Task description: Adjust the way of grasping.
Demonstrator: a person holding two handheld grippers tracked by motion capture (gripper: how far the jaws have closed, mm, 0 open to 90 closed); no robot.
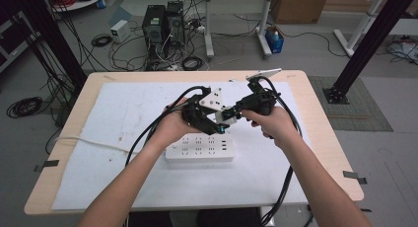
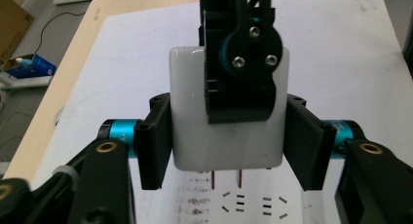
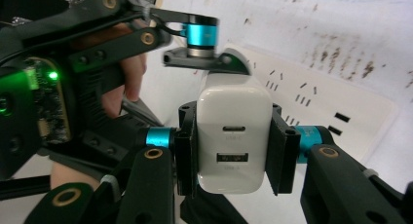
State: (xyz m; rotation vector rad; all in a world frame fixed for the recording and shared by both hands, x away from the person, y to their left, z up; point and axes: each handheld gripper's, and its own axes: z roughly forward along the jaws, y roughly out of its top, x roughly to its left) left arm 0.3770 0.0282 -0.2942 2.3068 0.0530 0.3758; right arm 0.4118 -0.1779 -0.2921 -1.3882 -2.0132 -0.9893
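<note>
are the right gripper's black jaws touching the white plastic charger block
Touching. In the right gripper view the right gripper has both pads pressed flat against the sides of the white plastic charger block, no gap showing.

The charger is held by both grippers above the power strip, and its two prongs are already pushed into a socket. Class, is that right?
Not quite. In the left gripper view the charger hangs above the power strip with its two prongs bare in the air, not yet in a socket. The rest holds: the left gripper and the right gripper both clamp it.
</note>
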